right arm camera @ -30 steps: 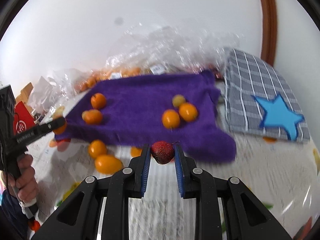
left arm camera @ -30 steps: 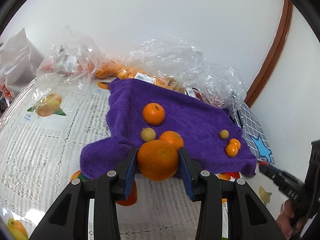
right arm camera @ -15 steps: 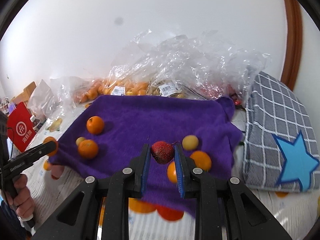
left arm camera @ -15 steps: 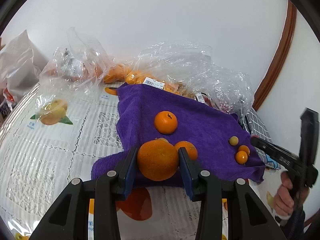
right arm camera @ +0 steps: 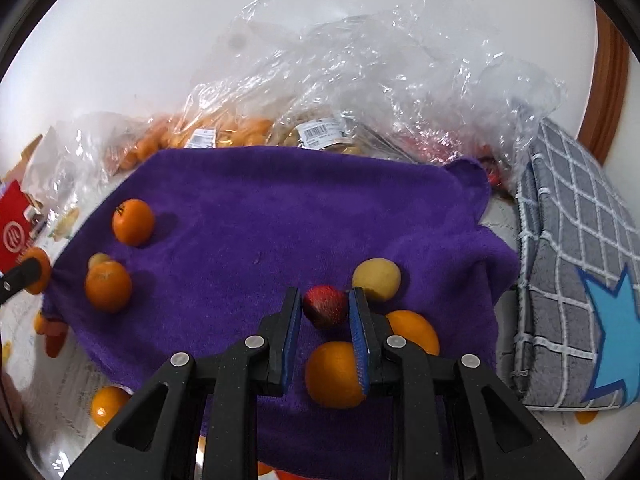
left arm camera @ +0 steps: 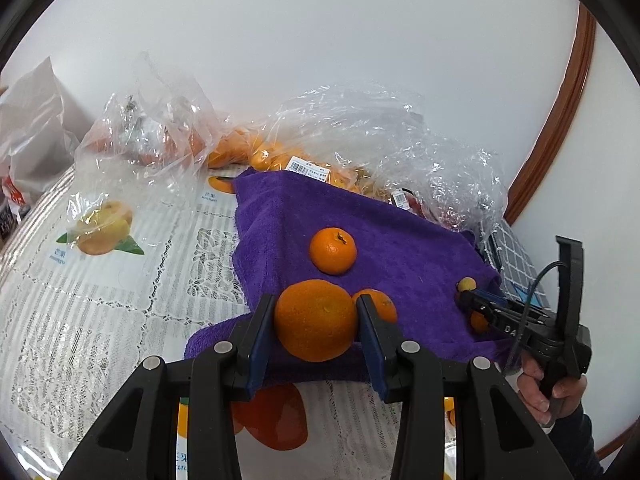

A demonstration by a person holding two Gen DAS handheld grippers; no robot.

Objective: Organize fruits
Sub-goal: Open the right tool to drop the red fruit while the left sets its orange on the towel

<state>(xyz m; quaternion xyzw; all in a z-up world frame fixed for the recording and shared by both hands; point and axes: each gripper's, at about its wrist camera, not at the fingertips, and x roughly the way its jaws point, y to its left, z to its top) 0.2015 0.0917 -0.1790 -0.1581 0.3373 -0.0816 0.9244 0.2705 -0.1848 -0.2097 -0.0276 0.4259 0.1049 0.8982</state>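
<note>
While the left tool pinched a large orange at the purple towel's near edge, the right tool pinched a strawberry above the towel's right side.

Looked like a home: tabletop covered with a lace cloth over fruit-print plastic, crumpled shop bags of fruit with price labels against a plain white wall, a wooden door frame, a folded checked towel.
</note>
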